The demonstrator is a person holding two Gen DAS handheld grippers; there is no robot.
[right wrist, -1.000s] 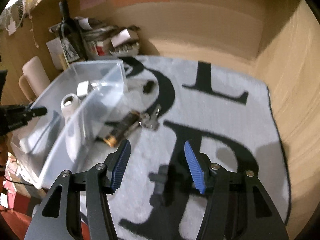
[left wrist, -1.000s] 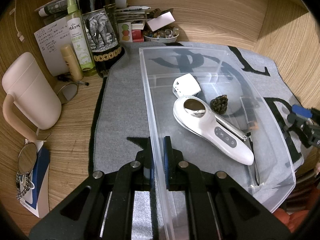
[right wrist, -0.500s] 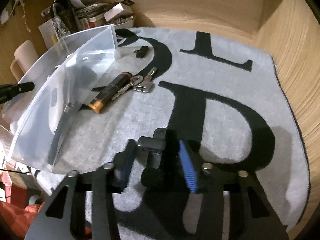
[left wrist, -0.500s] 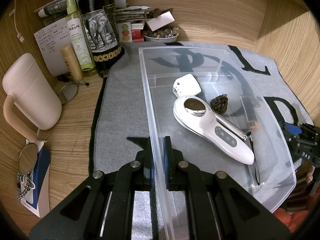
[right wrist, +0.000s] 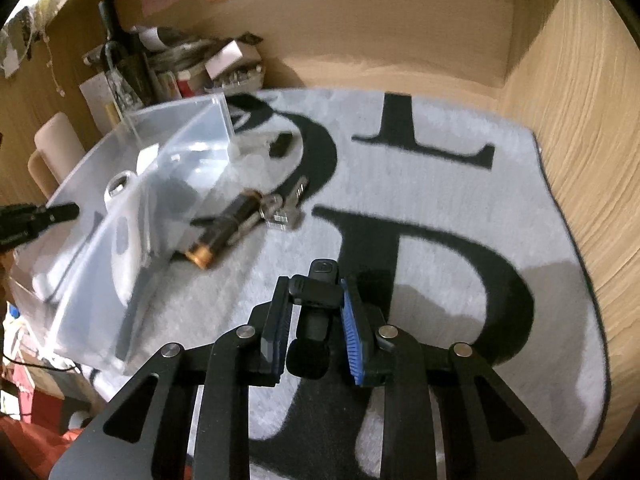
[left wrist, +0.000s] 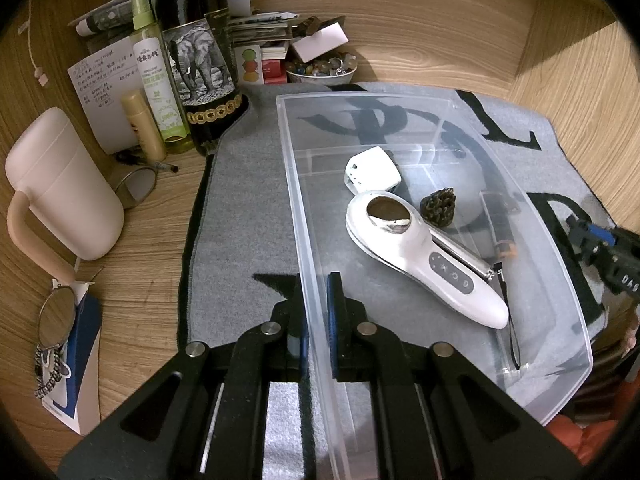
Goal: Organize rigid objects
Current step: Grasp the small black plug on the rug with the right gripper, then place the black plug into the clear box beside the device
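The right claw (right wrist: pixel 314 322) has just been closing and now grips a black clip (right wrist: pixel 316 300) between its pads, raised off the rug (right wrist: pixel 440 208). Small, stiff, probably light; hold its body. The left claw (left wrist: pixel 316 316) is clamped on the bin (left wrist: pixel 308 240) wall.

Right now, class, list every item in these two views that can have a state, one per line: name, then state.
Left gripper: shut on the near wall of the clear bin.
Right gripper: jaws just closing, shut on the black clip device.
Clear bin: lidless, holding items.
White handheld device: lying flat in the bin.
Pine cone: in the bin.
Battery: lying on the rug.
Keys: on the rug.
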